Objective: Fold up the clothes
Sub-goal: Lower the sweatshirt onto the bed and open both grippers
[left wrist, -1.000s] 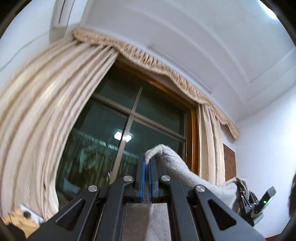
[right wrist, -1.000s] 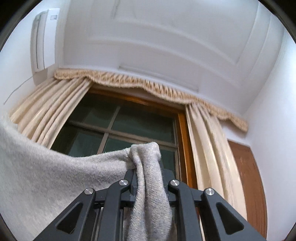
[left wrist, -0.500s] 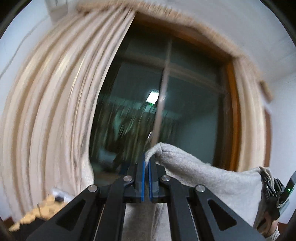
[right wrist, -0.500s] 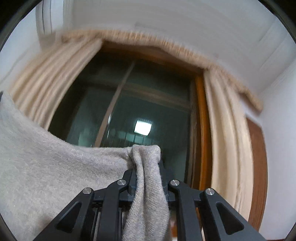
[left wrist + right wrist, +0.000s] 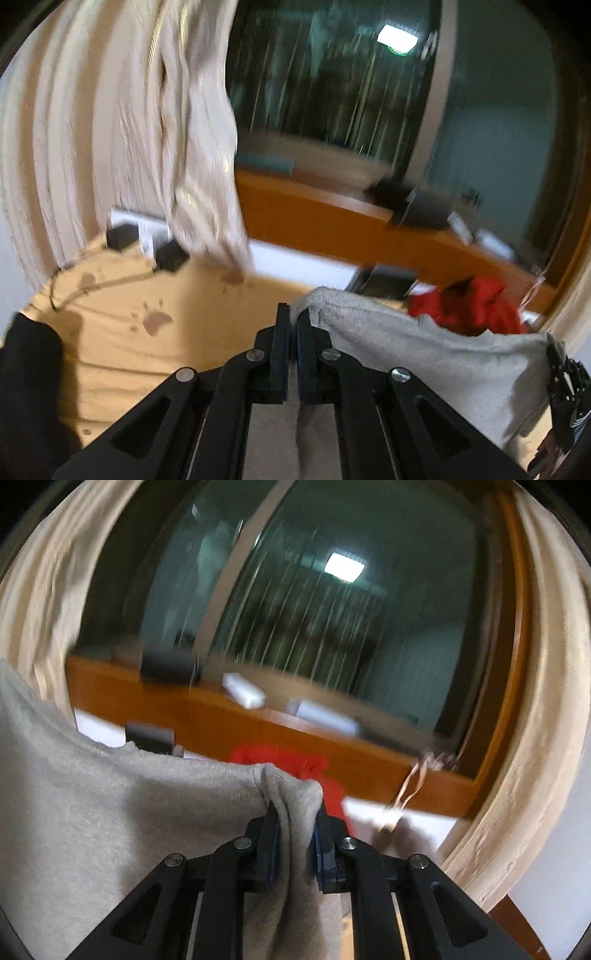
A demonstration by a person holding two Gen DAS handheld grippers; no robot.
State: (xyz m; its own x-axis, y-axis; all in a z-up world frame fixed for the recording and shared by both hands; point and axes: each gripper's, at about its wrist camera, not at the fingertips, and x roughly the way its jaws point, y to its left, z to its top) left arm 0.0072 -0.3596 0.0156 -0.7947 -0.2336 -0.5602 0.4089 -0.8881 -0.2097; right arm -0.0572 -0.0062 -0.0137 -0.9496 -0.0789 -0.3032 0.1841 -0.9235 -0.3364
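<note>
Both grippers hold one light grey knitted garment [image 5: 92,812] stretched between them in the air, in front of a dark window [image 5: 332,609]. Left gripper [image 5: 291,328]: its black fingers [image 5: 282,332] with blue pads are pressed almost together, pinching a thin corner of the garment [image 5: 424,350], whose top edge runs off to the right to the other gripper [image 5: 565,387], seen at the picture's edge. Right gripper [image 5: 293,823]: its fingers [image 5: 267,830] clamp a thicker bunched fold of the same cloth, which drapes away to the left and hangs down between the linkage arms. Only the left wrist view shows the tan sheet printed with brown paw marks [image 5: 147,321] spread low on the left, the small black blocks [image 5: 171,256] at its far edge and the cream curtain [image 5: 110,129] hanging down to it. Only the right wrist view shows the white boxes [image 5: 243,690] on the orange-brown wooden window sill [image 5: 258,734] and the curtain on the right side [image 5: 546,701]. Both views show a crumpled red garment [image 5: 469,306] lying beyond the grey cloth, below the sill. Motion blur softens all background detail.
</note>
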